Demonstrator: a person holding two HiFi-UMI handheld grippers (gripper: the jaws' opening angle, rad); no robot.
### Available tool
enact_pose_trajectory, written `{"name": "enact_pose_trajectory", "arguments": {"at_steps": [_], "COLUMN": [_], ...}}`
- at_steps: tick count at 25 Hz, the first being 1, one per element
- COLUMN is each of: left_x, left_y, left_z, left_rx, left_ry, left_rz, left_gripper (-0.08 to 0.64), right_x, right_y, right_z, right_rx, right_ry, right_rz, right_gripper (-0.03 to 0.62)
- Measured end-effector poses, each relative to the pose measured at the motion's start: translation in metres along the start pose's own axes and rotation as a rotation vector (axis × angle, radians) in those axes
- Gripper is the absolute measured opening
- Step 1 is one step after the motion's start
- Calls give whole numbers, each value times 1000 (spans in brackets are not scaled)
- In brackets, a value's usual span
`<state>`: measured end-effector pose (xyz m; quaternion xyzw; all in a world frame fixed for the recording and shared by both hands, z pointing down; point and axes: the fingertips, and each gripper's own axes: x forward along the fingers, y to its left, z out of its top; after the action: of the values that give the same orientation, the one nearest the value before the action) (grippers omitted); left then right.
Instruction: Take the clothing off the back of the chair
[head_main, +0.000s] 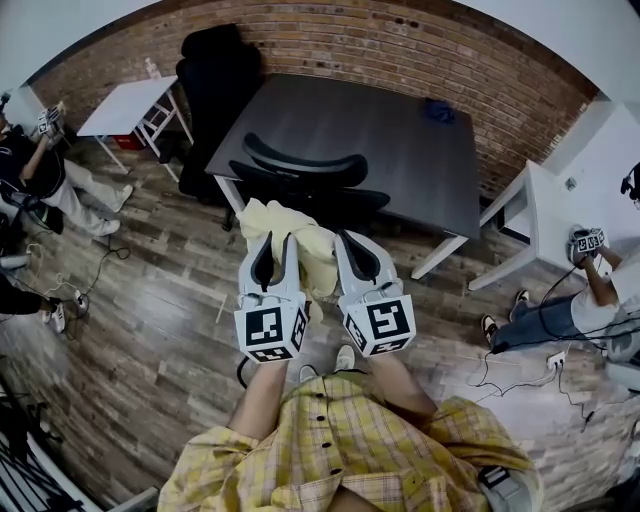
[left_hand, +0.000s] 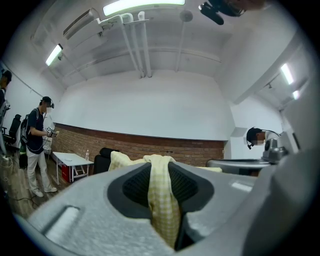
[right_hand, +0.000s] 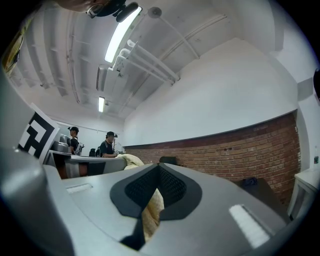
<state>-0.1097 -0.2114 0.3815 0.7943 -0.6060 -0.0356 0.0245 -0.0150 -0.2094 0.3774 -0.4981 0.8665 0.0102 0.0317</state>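
A pale yellow checked garment (head_main: 300, 240) hangs bunched between my two grippers, in front of the black office chair (head_main: 305, 172). My left gripper (head_main: 274, 240) is shut on one fold of the garment (left_hand: 162, 200), which runs down between its jaws. My right gripper (head_main: 346, 245) is shut on another fold of the garment (right_hand: 151, 212). Both grippers point level toward the chair, side by side. The chair's curved backrest shows bare above the cloth.
A dark desk (head_main: 400, 150) stands behind the chair against the brick wall (head_main: 420, 50). A white folding table (head_main: 125, 105) is at the back left, another white table (head_main: 560, 200) at the right. People stand or sit at both sides. Cables (head_main: 520, 365) lie on the wood floor.
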Motion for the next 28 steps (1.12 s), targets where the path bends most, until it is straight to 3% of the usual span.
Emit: {"name": "enact_pose_trajectory", "arguments": {"at_steps": [28], "left_x": [-5], "left_y": [3], "left_z": [-23], "left_rx": [8], "left_ry": [14], "left_rz": [31], "left_gripper": [103], "right_x": [-3], "right_y": [-7], "right_z": [-25], "right_rx": [20], "right_ry": [41], "right_rz": [-8], "right_gripper": [2]}}
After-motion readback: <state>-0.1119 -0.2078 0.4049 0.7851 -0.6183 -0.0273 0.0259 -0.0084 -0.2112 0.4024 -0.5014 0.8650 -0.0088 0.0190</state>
